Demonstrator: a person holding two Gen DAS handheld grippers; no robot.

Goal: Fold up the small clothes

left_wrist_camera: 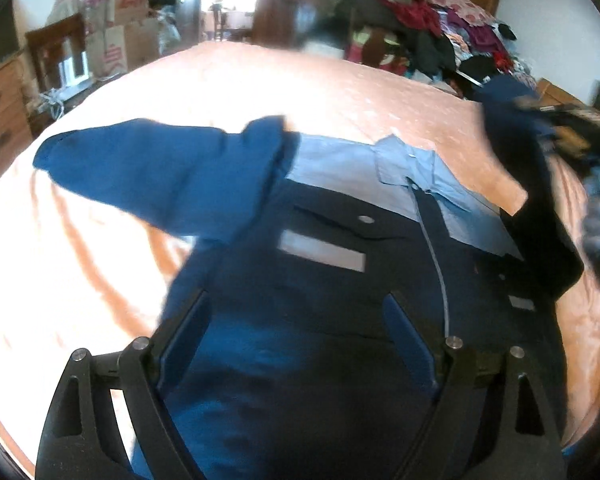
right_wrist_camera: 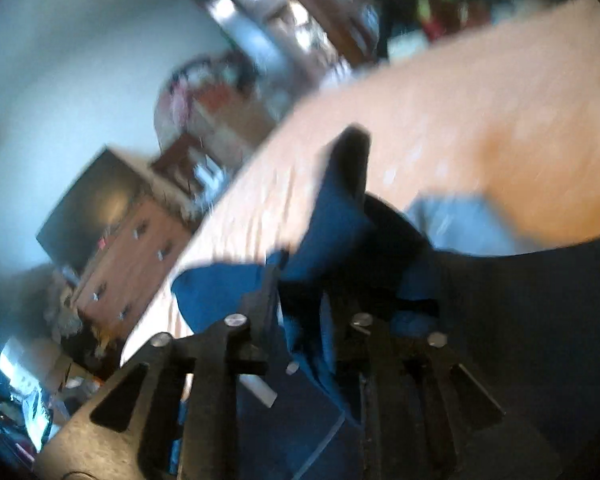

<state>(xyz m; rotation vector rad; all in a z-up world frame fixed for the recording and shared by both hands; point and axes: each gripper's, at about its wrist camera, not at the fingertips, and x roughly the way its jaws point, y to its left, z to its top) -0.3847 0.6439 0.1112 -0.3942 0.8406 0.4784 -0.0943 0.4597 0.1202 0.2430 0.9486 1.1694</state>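
Folding the dark-blue, light-collared small jacket (left_wrist_camera: 320,248) spread mid-bed, we hold our left gripper (left_wrist_camera: 296,320) wide above it, while our right gripper (right_wrist_camera: 300,304) pinches its sleeve at three o'clock; carry it inward smoothly.

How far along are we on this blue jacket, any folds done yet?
Early. The blue jacket lies spread front-up on the peach bedspread, one sleeve still flung outward. In hand: the right gripper is pinching jacket fabric and lifting the other side; the left gripper hangs open over the body. No finished fold shows. Left: both sleeves in, then the body. The clothes pile waits behind.
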